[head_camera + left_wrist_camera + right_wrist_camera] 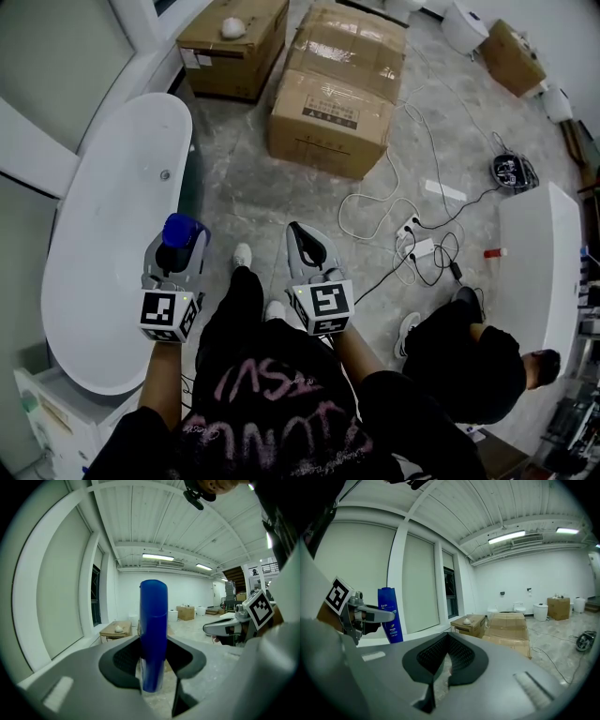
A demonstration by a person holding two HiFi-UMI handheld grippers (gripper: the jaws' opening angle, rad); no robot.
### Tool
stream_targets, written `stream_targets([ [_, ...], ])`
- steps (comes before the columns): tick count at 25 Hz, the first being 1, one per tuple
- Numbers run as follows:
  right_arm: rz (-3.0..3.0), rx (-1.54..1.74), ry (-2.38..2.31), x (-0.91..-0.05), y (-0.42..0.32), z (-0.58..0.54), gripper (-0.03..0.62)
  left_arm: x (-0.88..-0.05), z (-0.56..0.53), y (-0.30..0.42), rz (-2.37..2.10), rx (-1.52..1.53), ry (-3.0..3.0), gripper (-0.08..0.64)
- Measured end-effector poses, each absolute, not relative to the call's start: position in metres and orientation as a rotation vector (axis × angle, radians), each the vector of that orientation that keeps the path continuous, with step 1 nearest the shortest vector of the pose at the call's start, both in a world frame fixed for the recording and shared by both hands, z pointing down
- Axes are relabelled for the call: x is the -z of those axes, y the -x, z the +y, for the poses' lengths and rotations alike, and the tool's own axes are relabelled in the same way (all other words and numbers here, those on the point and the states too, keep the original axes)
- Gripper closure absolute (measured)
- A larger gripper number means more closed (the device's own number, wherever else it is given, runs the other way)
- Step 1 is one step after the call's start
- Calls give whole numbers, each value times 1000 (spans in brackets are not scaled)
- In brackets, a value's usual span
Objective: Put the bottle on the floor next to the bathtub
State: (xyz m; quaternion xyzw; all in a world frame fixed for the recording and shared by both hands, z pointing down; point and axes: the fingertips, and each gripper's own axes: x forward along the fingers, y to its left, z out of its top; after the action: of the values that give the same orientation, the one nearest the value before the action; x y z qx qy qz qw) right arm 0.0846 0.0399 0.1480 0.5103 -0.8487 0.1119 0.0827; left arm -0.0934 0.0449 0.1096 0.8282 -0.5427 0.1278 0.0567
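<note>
1. The left gripper is clamped on the bottle, one jaw on each side. In the left gripper view the bottle stands upright between the pads, blue, with its top well above the jaws.
2. The bottle is held up in the air, not on the floor. The head view puts it over the right rim of the bathtub, next to the strip of floor alongside the tub.
3. The right gripper has its jaws together with nothing in them. The right gripper view agrees: on the right gripper the pads meet at the tips.
4. The two grippers are side by side at about the same height, apart and not touching.
5. The right gripper view shows the left gripper at its left with the bottle, label side visible (print too small to read). The left gripper view shows the right gripper at its right.
6. The bathtub is white and oval, and runs down the left of the head view with its drain showing.
7. Boxes sit on the floor past the tub (cardboard, taped).
8. A white cable and a power strip lie on the floor to the right.
9. A second person crouches at lower right, beside another white fixture (looks like a second tub).
</note>
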Motion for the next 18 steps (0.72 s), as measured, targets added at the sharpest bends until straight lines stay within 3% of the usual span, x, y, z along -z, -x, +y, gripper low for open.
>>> stream_targets([
  [18,-2477,-354,-1520,-164,-69,-31,571,-136,-25,112,-1625,-379,-2451,394],
])
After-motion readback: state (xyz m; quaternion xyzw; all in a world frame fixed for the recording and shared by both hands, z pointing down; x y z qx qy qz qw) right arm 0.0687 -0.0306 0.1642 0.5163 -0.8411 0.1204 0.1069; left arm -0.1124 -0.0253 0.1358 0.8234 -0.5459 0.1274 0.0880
